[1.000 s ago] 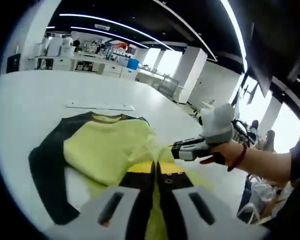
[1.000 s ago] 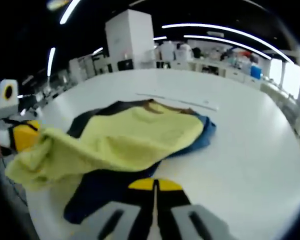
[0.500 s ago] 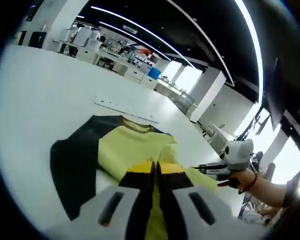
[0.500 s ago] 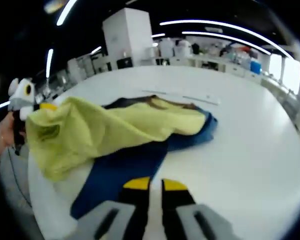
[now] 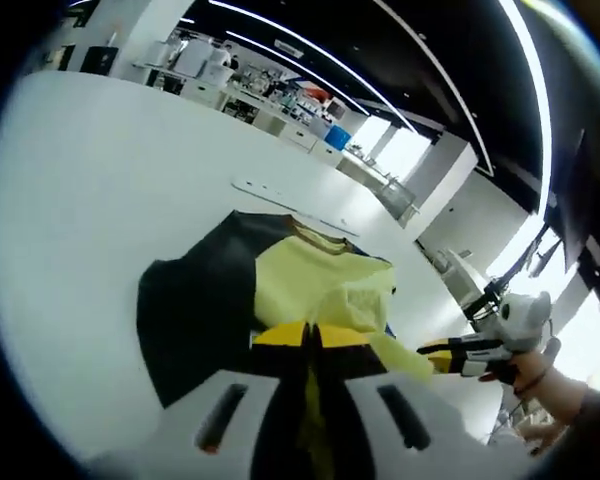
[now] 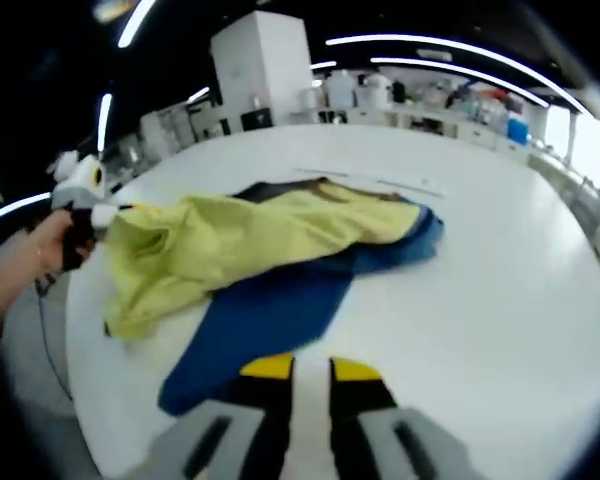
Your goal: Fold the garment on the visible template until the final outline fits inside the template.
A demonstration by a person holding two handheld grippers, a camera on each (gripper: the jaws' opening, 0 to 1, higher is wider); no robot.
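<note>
A yellow garment (image 5: 310,285) with a black sleeve (image 5: 195,315) lies spread on the white table (image 5: 80,200). My left gripper (image 5: 308,335) is shut on a yellow edge of it, near the table's near side. In the right gripper view the same garment (image 6: 270,235) shows a blue part (image 6: 270,315) stretching toward me, and the left gripper (image 6: 105,210) holds the yellow cloth lifted at the far left. My right gripper (image 6: 310,368) stands open above the bare table just short of the blue part, with nothing between its fingers. In the left gripper view the right gripper (image 5: 445,350) is at the right.
A thin white strip (image 5: 280,198) lies on the table beyond the collar, also seen from the right gripper (image 6: 380,183). The table's rounded edge (image 6: 80,380) runs close on the left. A person's hand (image 6: 30,270) holds the left gripper. Benches and a white column (image 6: 265,70) stand far behind.
My right gripper has gone from shut to open and now sits off the cloth. The left gripper still grips the yellow edge, which has been drawn out to the side and lies lower.
</note>
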